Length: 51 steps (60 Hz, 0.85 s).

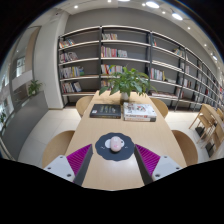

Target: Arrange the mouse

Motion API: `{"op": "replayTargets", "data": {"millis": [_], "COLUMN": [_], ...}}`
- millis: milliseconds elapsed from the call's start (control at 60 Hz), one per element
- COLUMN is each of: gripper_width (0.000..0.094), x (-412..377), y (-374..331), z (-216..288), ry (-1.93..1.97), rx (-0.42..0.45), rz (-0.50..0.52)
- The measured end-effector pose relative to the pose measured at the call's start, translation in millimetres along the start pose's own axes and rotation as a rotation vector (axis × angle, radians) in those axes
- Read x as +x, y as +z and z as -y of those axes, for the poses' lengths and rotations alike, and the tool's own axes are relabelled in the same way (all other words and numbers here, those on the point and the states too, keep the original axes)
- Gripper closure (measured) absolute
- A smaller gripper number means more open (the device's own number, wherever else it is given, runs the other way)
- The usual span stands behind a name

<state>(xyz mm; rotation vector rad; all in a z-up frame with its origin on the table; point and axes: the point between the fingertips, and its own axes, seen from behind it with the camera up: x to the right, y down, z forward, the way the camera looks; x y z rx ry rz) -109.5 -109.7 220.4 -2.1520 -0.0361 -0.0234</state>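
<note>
A small pink and white mouse (116, 145) sits on a round dark mouse mat (114, 149) on a light wooden table (112, 128). My gripper (114, 160) is open, with its two fingers spread wide and the magenta pads (78, 155) facing inwards. The mat and mouse lie between the fingertips, resting on the table with a gap at either side. Nothing is held.
Beyond the mat lie a dark book (104, 111) and a lighter book (138, 112), with a potted green plant (127, 82) behind them. Wooden chairs (58, 146) stand around the table. Bookshelves (130, 58) line the back wall.
</note>
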Motion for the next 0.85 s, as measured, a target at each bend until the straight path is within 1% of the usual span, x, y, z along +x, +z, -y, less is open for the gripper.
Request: {"op": "replayTargets", "data": {"millis": [200, 383, 600, 850], "gripper_width": [0.0101, 0.0104, 0.0116, 0.0115], "x": [-1, 9, 11, 16], "y": [-68, -109, -131, -136], "z": [-30, -56, -77, -82], "ry": [0.025, 0.050, 0.047, 0.044], "rx": [0.008, 0.007, 0.002, 0.007], "rz": [0.021, 0.007, 0.015, 0.018]}}
